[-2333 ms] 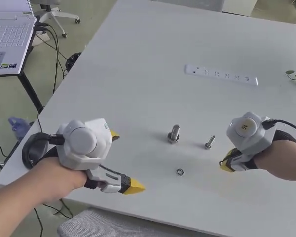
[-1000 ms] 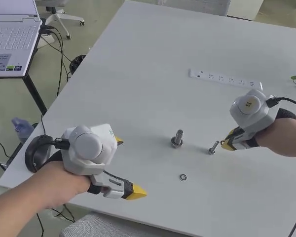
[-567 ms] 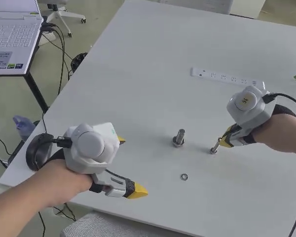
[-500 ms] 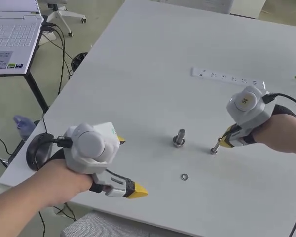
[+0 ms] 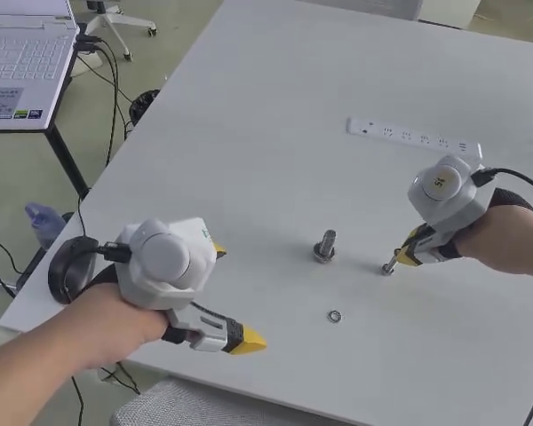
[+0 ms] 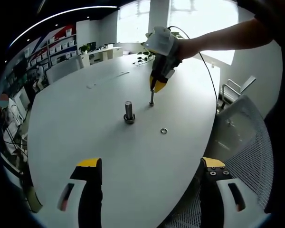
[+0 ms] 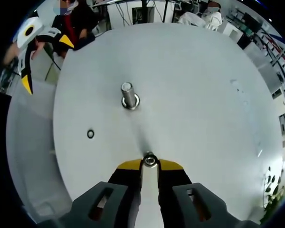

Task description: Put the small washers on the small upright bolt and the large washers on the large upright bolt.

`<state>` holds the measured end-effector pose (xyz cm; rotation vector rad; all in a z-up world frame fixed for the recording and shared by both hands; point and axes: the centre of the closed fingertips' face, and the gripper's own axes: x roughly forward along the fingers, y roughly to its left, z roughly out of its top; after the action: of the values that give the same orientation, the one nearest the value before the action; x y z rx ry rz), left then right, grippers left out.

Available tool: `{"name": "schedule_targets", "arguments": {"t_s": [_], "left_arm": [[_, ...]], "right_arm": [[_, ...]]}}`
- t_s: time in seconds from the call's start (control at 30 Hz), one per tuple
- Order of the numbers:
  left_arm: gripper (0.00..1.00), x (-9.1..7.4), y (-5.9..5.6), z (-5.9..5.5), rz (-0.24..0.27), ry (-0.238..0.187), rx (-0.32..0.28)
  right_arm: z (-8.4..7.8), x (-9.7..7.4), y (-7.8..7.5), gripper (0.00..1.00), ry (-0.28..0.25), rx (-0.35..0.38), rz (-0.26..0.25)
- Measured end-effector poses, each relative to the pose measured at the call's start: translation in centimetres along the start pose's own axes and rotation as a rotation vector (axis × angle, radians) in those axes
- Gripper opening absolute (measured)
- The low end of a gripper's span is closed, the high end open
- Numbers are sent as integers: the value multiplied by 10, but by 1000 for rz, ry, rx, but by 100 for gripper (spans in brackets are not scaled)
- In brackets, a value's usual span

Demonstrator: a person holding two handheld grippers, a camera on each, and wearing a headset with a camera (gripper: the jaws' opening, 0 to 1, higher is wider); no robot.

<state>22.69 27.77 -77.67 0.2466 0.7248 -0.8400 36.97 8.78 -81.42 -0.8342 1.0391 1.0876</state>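
The small bolt (image 7: 150, 160) stands low in the middle of the right gripper view, the right gripper (image 7: 150, 164) pinched narrow about its top (whether a washer sits there, I can't tell). The next move is probably to fetch the loose washer (image 5: 335, 316), lower centre, below the large bolt (image 5: 325, 247). The left gripper (image 6: 151, 164) gapes wide. The mark on the gripper cap is unreadable.

On the table (image 5: 249, 106), the large bolt (image 5: 326, 246) is placed left of the small bolt (image 5: 388, 265), which is flanked by the right gripper's (image 5: 400, 260) tips. 1 washer (image 5: 335, 316) is laid nearer the front edge; the power strip (image 5: 413, 138) is found behind.
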Motion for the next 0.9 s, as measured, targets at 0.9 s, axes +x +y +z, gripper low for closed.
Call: {"name": "schedule_targets", "arguments": {"t_s": [0.9], "left_arm": [[84,-2,2,2,5,-2,-8]], "right_arm": [[-9,18,1,12,18,-16,4]]}}
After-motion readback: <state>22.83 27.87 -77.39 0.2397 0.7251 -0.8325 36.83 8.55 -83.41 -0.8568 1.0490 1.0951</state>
